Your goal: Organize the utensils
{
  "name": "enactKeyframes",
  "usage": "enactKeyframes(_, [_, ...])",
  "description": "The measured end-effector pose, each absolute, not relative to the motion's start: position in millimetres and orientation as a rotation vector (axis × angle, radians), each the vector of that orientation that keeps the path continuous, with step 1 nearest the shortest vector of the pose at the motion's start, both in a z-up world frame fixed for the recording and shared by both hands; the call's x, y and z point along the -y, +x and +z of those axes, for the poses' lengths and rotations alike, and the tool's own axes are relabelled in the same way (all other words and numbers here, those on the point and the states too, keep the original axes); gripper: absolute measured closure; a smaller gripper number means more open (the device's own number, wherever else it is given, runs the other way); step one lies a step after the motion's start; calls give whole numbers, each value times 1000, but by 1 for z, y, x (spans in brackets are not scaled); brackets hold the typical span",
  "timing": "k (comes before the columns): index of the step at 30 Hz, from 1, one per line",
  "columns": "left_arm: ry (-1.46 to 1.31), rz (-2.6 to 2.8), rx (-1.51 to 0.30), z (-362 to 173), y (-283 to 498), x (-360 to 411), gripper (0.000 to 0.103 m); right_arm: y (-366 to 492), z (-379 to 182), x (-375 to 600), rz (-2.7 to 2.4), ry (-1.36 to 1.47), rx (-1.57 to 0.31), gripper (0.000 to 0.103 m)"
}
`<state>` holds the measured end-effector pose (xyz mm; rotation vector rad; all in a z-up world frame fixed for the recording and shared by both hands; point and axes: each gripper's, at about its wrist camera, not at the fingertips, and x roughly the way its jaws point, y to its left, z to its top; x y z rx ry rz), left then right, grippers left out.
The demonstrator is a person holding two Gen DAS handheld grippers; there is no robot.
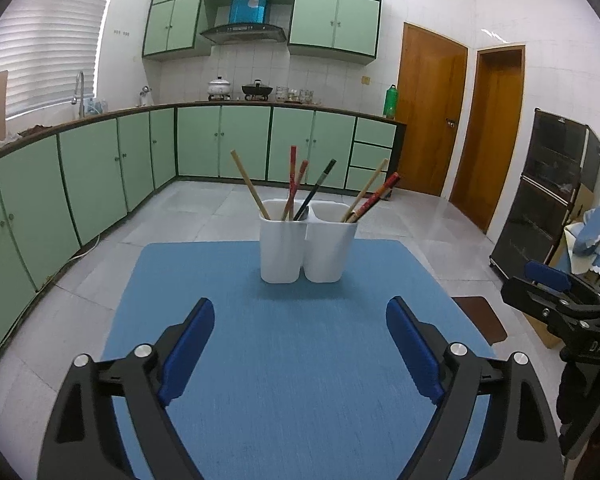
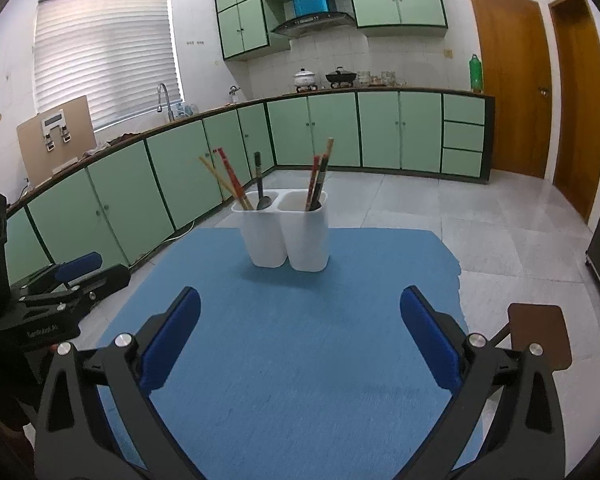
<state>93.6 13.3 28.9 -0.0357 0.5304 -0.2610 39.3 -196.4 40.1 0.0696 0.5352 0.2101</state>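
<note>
Two wrist cameras look forward over a blue mat (image 1: 300, 360) toward the far kitchen cabinets (image 2: 332, 128). Both share the white utensil holder (image 1: 308, 248), the left-hand view slightly nearer.

Nothing is lying on the blue mat (image 1: 300, 360) between the white twin-cup utensil holder (image 1: 308, 248) and the spread fingers of either gripper, so both are facing open room up to the cups. The chopsticks (image 1: 296, 184) are fanning outward above the rims, crowding any approach from overhead. A brown chair seat (image 2: 540, 332) is sitting just off the mat's right edge.
</note>
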Motion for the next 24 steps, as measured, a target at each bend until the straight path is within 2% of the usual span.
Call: enactKeyframes(24, [7, -228, -438, 54, 44, -1, 17, 5, 64, 183, 253, 38, -472, 6])
